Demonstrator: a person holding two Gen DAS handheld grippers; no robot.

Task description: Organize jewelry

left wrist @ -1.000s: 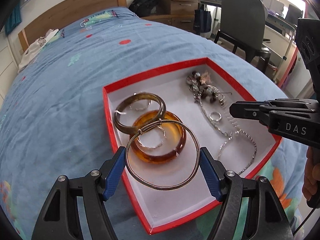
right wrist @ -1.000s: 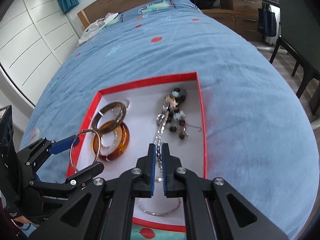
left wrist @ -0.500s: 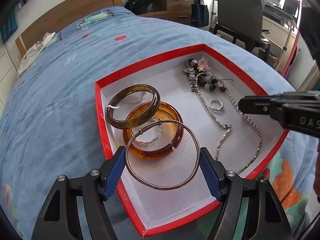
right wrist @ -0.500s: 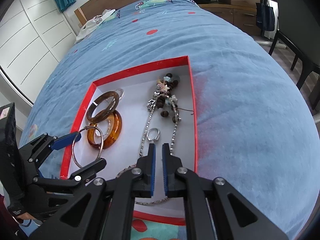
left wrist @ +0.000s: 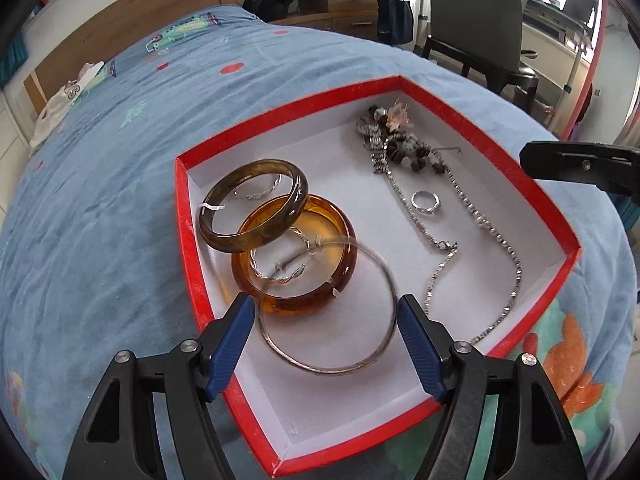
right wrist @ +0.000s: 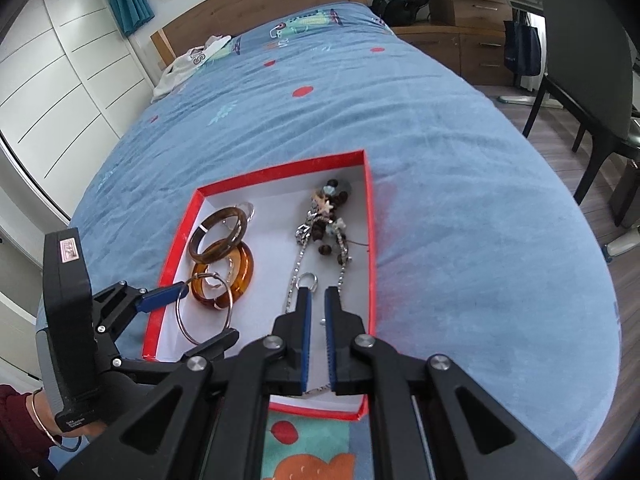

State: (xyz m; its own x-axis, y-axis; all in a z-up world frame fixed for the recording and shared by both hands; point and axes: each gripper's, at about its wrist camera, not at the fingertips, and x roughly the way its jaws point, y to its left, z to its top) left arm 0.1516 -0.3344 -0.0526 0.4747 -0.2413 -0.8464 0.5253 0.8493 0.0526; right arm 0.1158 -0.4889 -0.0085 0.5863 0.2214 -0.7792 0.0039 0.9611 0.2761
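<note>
A red box (left wrist: 188, 240) with a white floor lies on the blue bed; it also shows in the right wrist view (right wrist: 370, 240). My left gripper (left wrist: 326, 322) holds a thin metal hoop bangle (left wrist: 376, 356) between its blue pads, tilted over the box's near part. The hoop also shows in the right wrist view (right wrist: 182, 320). An amber bangle (left wrist: 320, 300) and a brown bangle (left wrist: 256, 236) lie at the box's left. A silver ring (left wrist: 426, 202), chains (left wrist: 496, 240) and a bead cluster (left wrist: 400, 148) lie on the right. My right gripper (right wrist: 317, 304) hovers over the box, nearly closed and empty.
A white garment (right wrist: 192, 60) lies near the wooden headboard (right wrist: 256, 4). A grey chair (left wrist: 476, 24) and wooden drawers (right wrist: 476, 12) stand to the right of the bed. White wardrobe doors (right wrist: 52, 72) line the left side.
The left gripper has dropped closer to the box and the hoop tilts down toward its floor, blurred by motion. The right gripper has pulled back from the chains and its jaws have parted slightly.
</note>
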